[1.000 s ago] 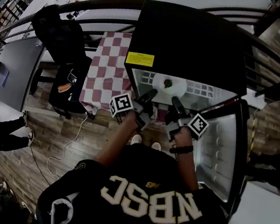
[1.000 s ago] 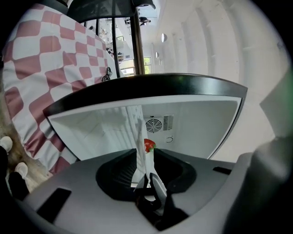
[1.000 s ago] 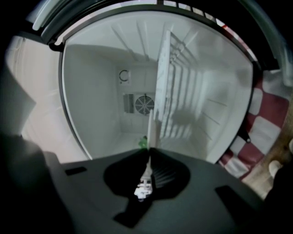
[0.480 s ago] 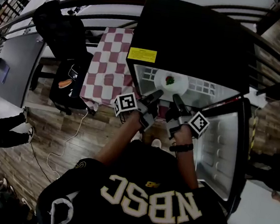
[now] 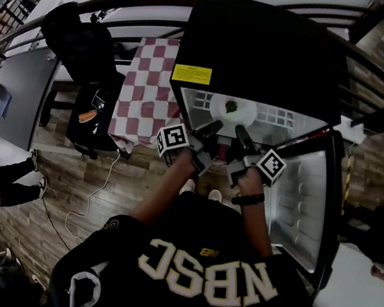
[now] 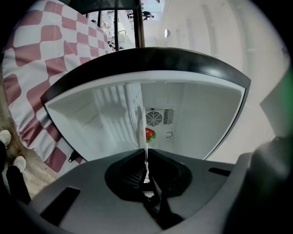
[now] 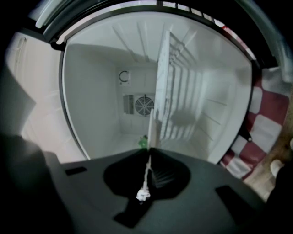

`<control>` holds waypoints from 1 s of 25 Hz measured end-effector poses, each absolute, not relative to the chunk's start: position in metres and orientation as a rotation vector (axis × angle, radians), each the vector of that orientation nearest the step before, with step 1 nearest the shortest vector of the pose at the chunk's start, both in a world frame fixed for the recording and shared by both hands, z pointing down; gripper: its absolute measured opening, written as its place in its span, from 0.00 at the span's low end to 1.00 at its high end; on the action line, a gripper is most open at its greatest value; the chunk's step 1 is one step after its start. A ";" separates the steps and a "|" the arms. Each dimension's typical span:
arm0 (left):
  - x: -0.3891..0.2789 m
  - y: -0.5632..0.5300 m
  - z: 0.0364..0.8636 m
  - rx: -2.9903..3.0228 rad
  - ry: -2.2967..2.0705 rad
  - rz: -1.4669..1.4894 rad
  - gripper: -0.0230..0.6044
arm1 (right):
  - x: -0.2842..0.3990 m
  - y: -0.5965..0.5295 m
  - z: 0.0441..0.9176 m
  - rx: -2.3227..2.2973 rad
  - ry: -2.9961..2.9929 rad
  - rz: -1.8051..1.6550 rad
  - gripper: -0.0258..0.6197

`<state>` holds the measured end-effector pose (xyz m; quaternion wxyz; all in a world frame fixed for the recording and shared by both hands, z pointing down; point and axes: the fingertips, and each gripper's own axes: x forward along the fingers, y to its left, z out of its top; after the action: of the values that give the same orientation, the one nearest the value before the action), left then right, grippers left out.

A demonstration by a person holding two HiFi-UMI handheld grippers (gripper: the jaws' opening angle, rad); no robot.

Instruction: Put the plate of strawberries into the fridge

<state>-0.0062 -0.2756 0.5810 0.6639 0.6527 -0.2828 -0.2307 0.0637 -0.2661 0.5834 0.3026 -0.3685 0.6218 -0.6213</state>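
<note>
I have both tools on the round white plate (image 5: pixel 245 114), which sits just inside the mouth of the small black fridge (image 5: pixel 261 53), over its white wire shelf (image 5: pixel 281 117); I cannot tell whether it rests on the wires or hangs just above them.

The left gripper (image 5: pixel 215 126) has the near rim between its jaws, and they are closing on it; its own view shows the thin white edge pinched between the pads. The right gripper (image 5: pixel 240 130) is clamped on the same near rim, a little to the right, with a sliver of white running down between its pressed-together jaws.

What the next move turns on, as I judge it: the plate lies straight ahead of both claws, deeper into the cavity, with the back wall and its fan grille beyond; the plate is round, so it has no long axis to line up, and it looks level. Neither hand is nearer; they sit side by side, just apart, both pointing inward. The grey-lined door (image 5: pixel 305 199) stands open on my right and is clear of the path.

By my count: one plate; one red strawberry with a green top (image 5: pixel 232 107) that I can make out, near the plate's middle, and any others are too small to tell; one fridge; one shelf; two grippers.
</note>
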 end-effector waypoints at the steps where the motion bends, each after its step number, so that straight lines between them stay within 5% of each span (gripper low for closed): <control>1: -0.006 -0.277 0.581 1.466 -0.637 -0.526 0.09 | 0.063 -0.268 0.584 -0.980 1.646 -1.647 0.10; 25: -0.001 -0.319 0.579 1.454 -0.680 -0.550 0.09 | 0.071 -0.308 0.580 -1.037 1.700 -1.601 0.10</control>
<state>-0.0008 -0.3186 0.5788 0.6613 0.6428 -0.3005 -0.2433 0.0713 -0.3077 0.5799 0.2892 -0.3884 0.6369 -0.5999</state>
